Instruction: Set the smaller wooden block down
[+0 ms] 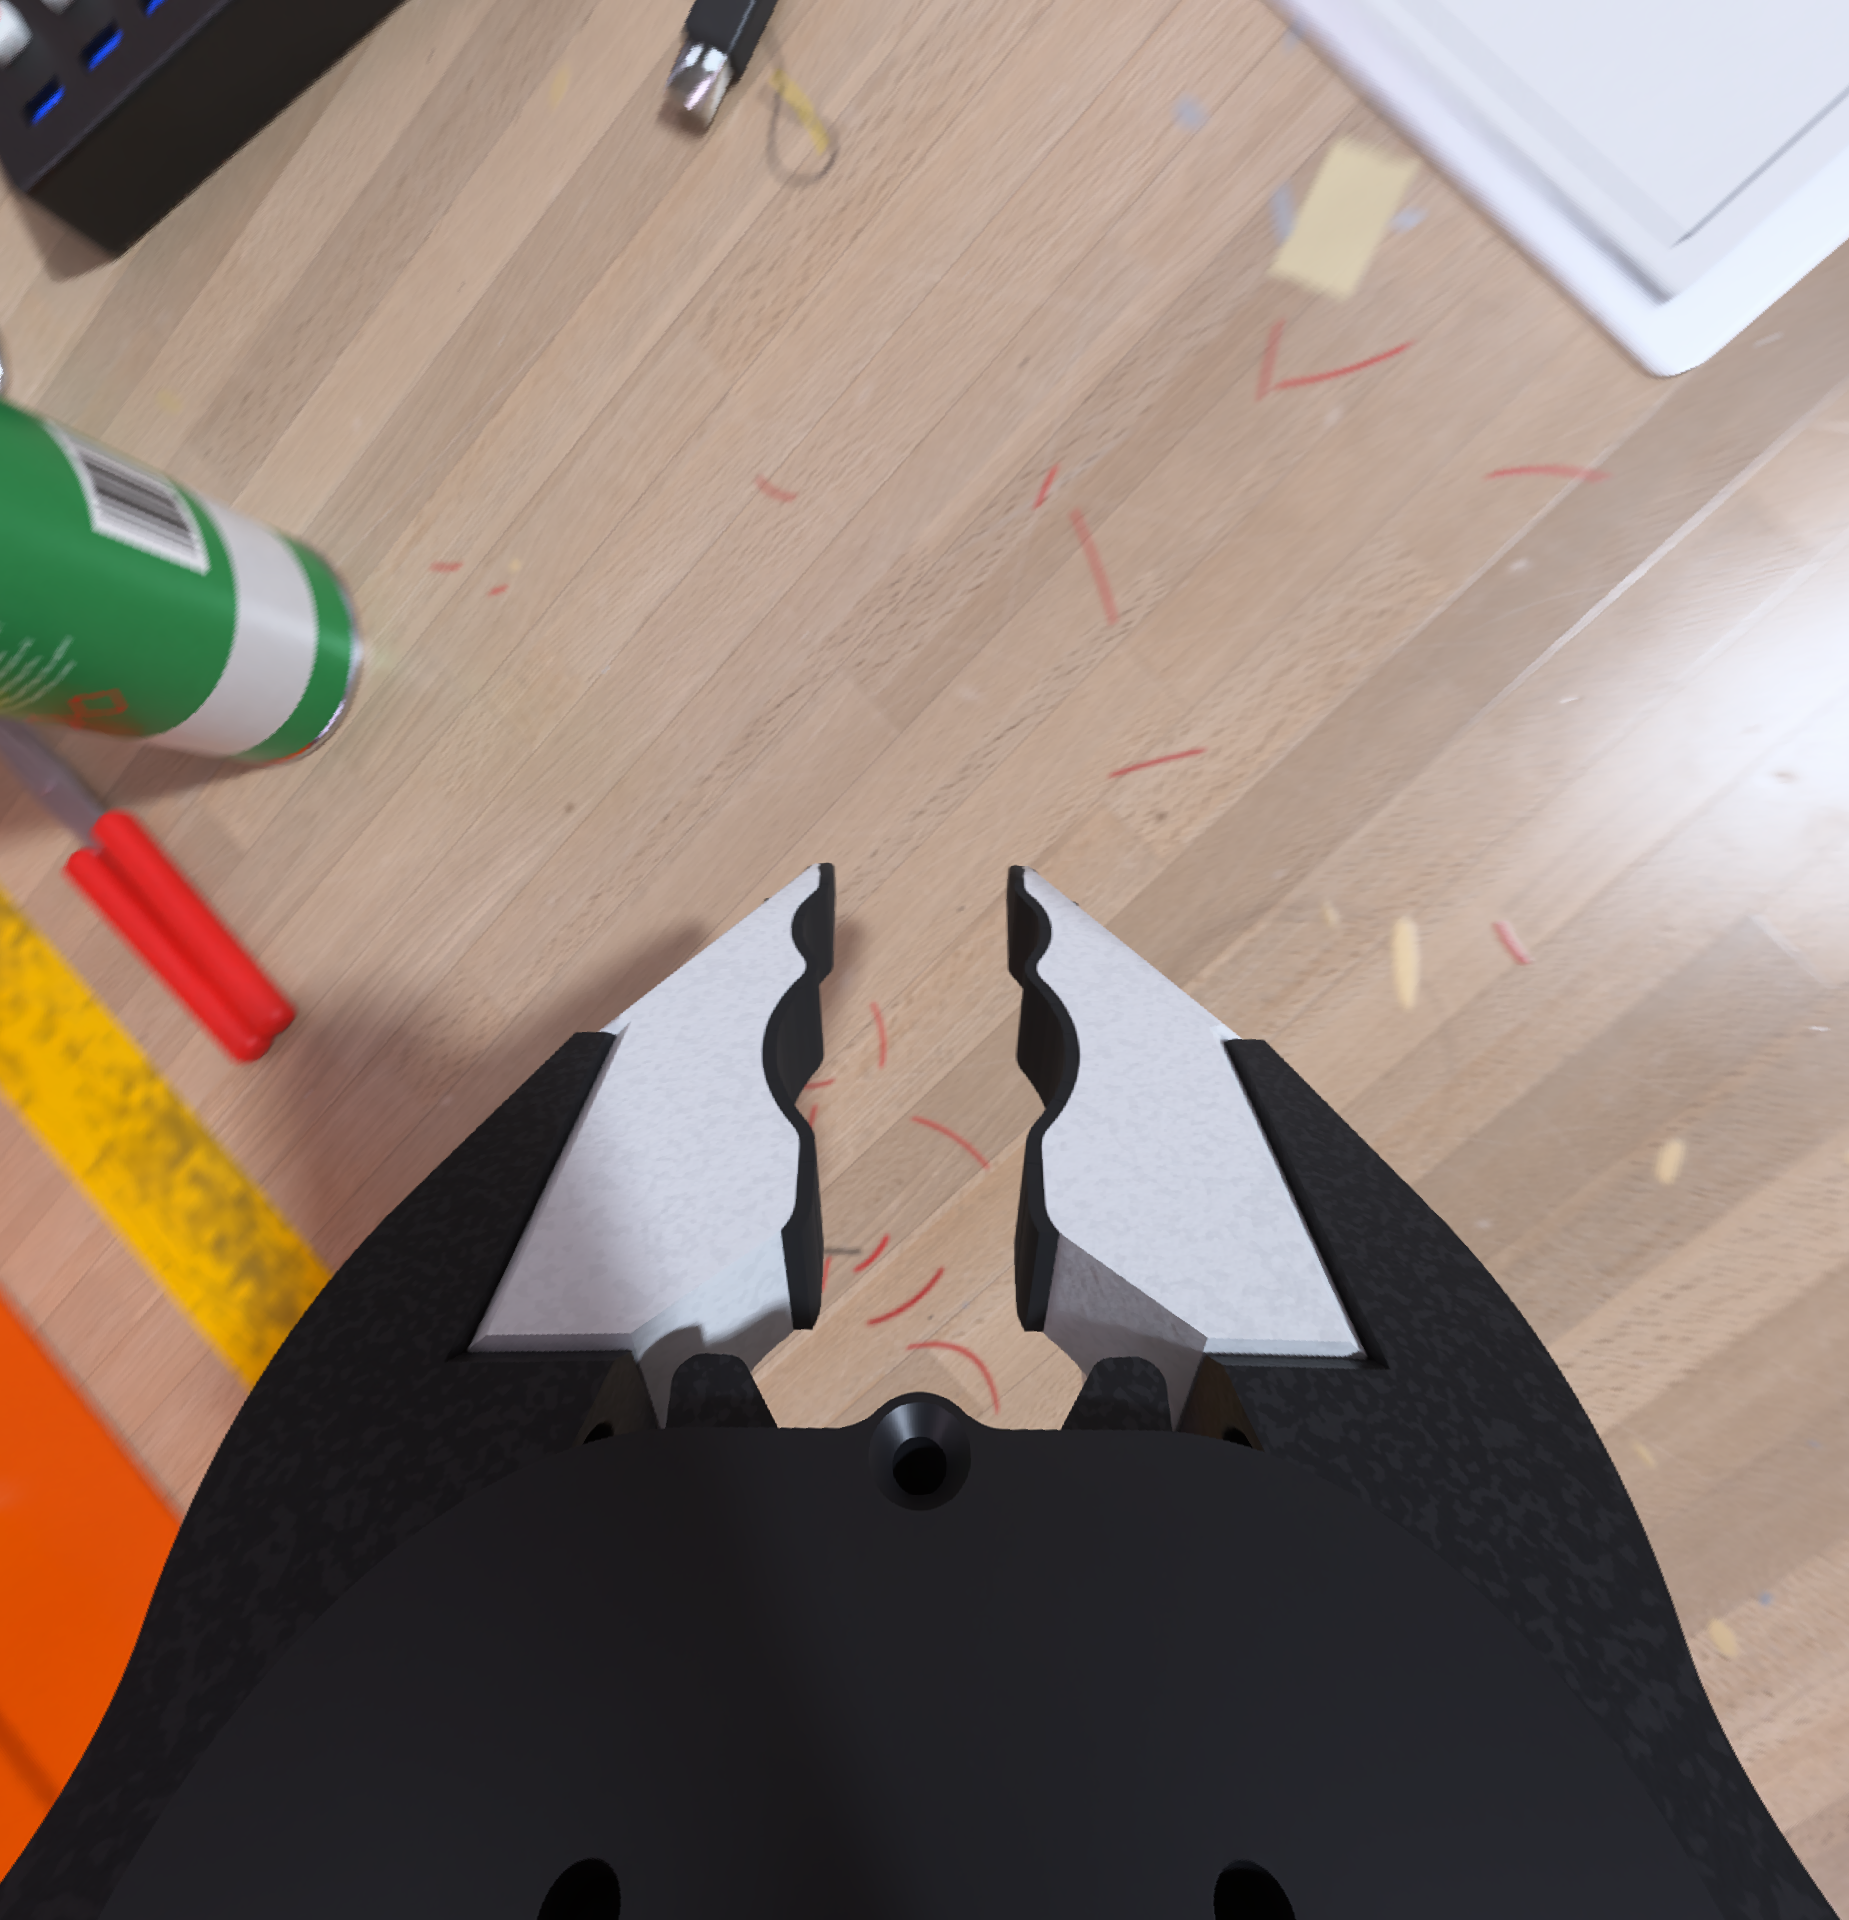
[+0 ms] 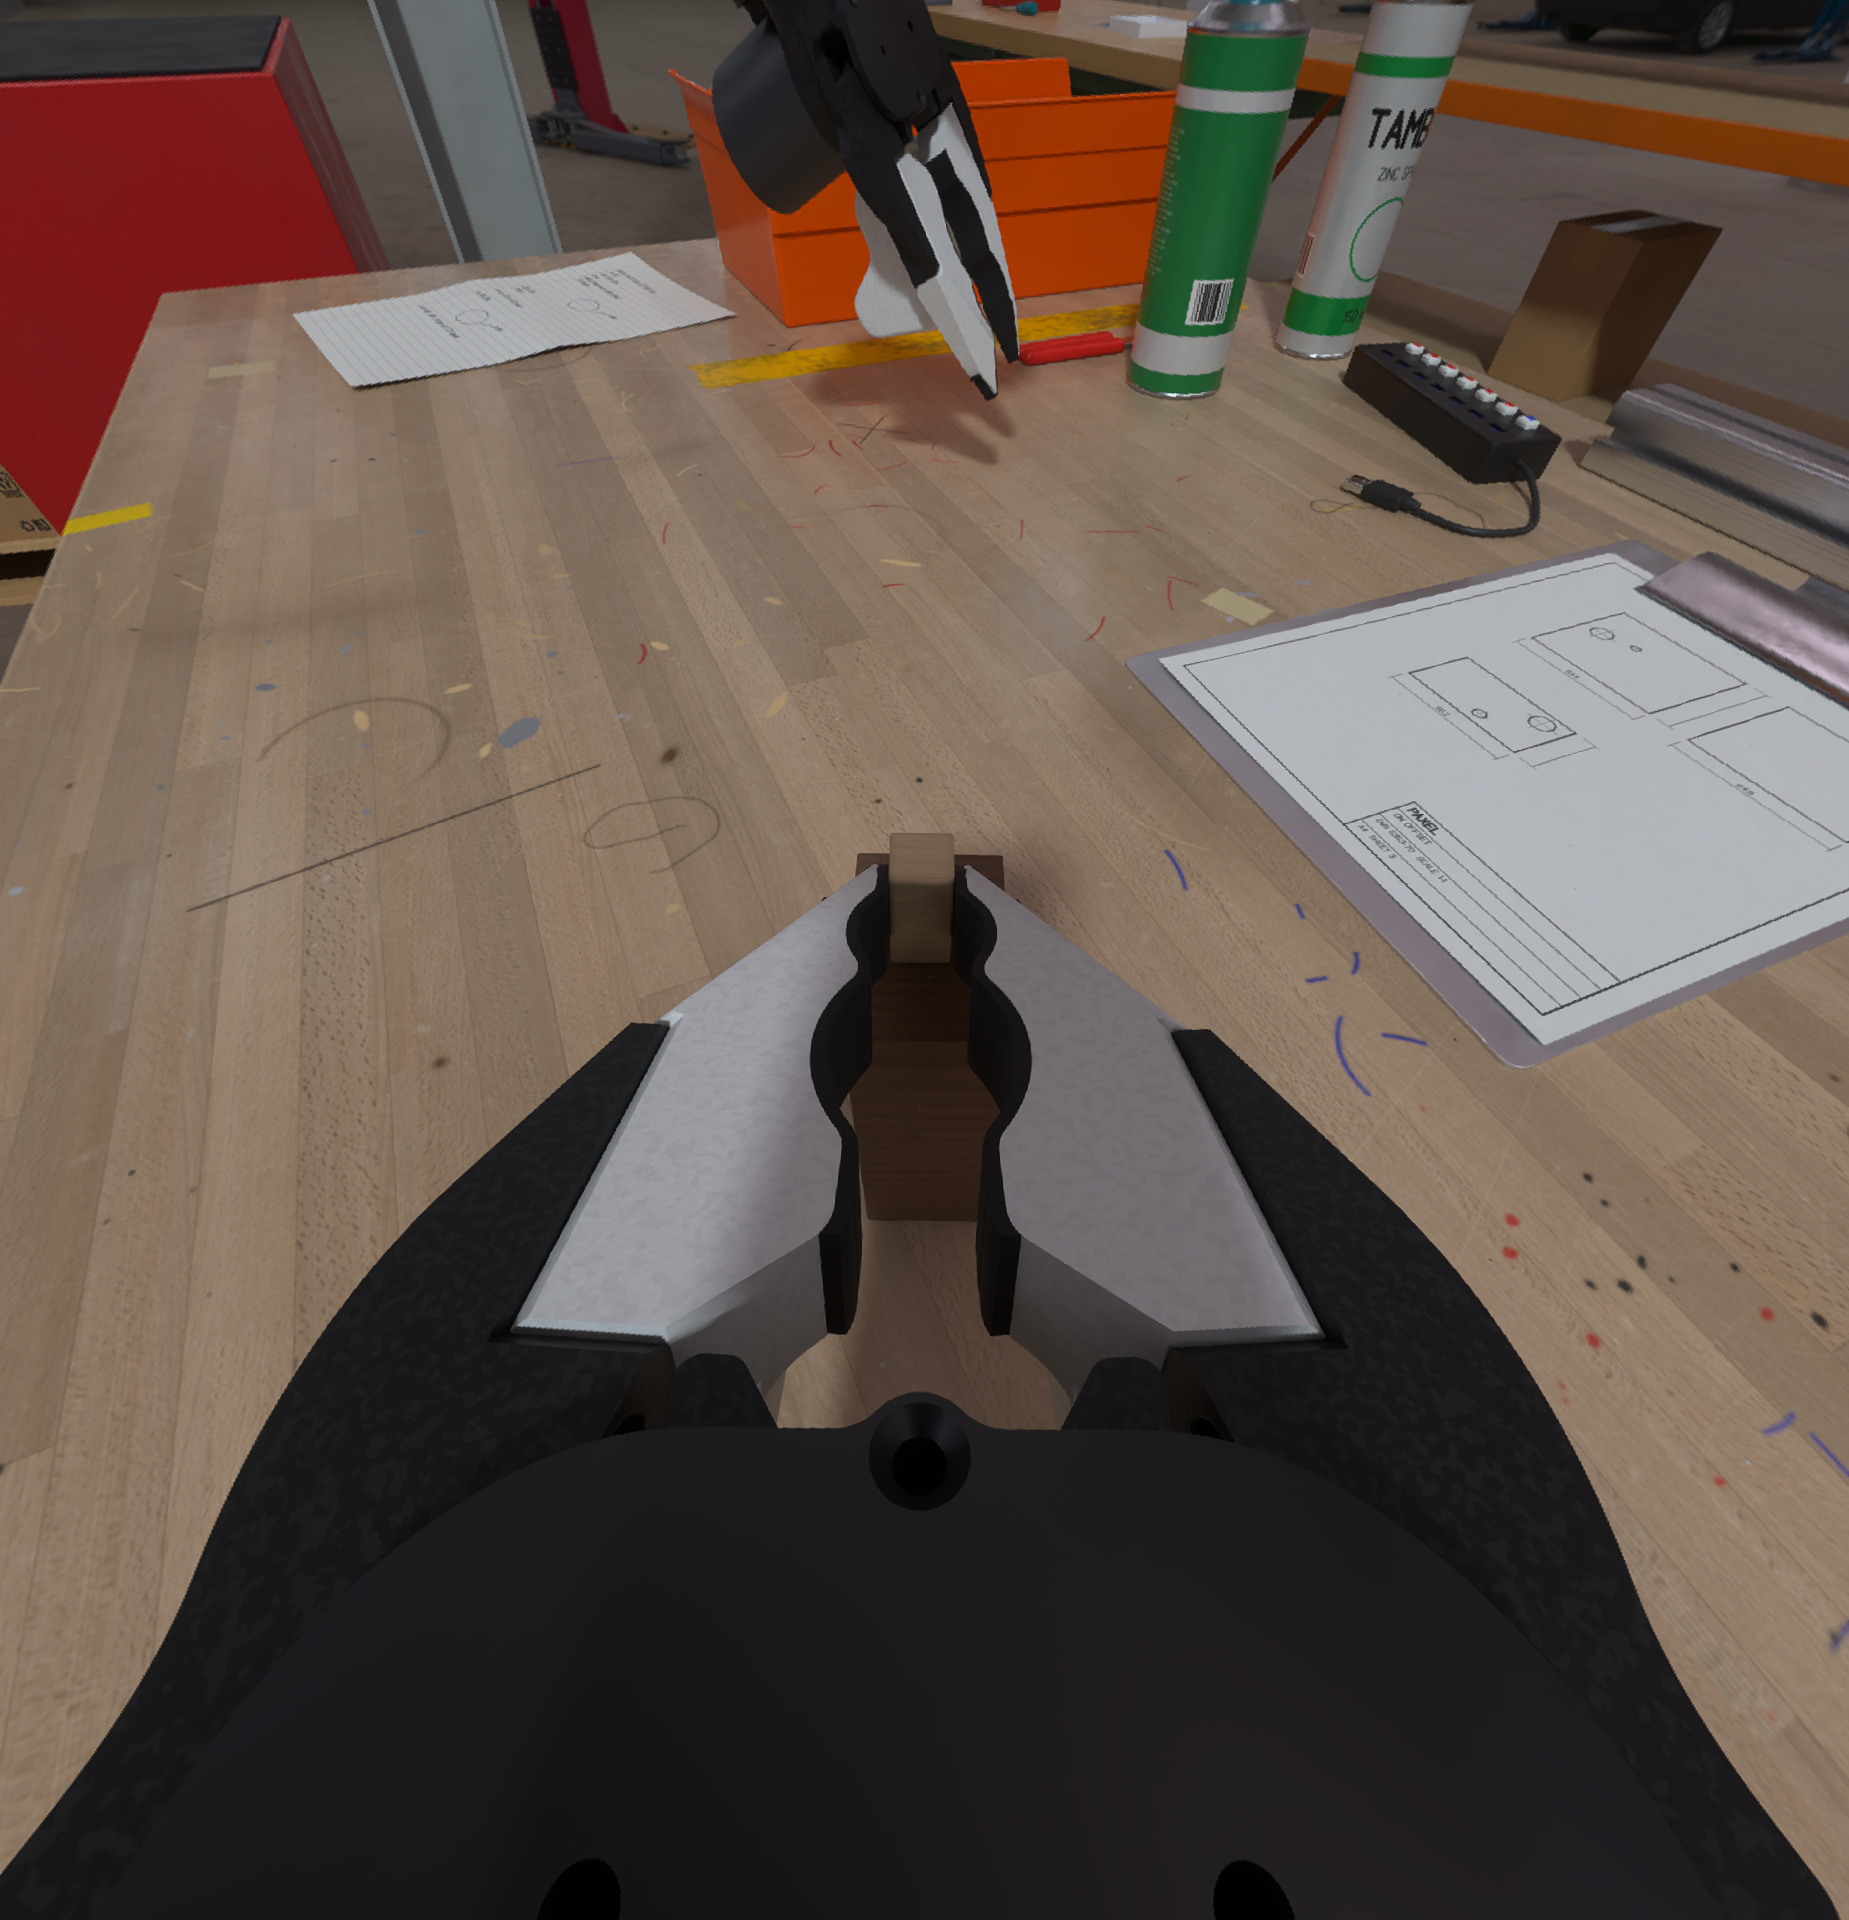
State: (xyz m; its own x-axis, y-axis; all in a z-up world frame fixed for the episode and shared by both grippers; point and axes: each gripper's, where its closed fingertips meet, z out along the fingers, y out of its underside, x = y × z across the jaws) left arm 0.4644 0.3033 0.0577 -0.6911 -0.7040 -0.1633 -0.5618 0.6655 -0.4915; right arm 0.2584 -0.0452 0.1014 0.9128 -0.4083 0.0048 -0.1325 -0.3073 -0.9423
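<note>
Right gripper [image 2: 920,883]: clenched on the small block [image 2: 920,899], pale wood, pinched at the fingertips. Block sits over the dark block [image 2: 918,1112], which lies on the desk [image 2: 380,935] between the fingers, running toward the camera. Can't tell whether the small block touches the dark one or is just above it. All this is in the near-middle of the desk.

Left gripper [image 1: 920,883]: released, jaws apart, nothing between them, just bare wood with red scribbles. In the right wrist view it hangs above the far-middle of the desk, tips down, clear of the surface.

Beside the left gripper: green can [image 1: 141,603], red-handled tool [image 1: 177,935] just next to it, yellow tape strip [image 1: 120,1122], orange bin [image 1: 26,1558] beyond the tape.

Far right edge: second can [image 2: 1367,177], white with green bands, black switch strip [image 2: 1450,410] with its cable and plug [image 1: 712,62], cardboard box [image 2: 1606,301], metal bar [image 2: 1751,468].

Right edge: clipboard [image 2: 1315,748] with a line drawing.

Far left corner: lined sheet [image 2: 504,312].
</note>
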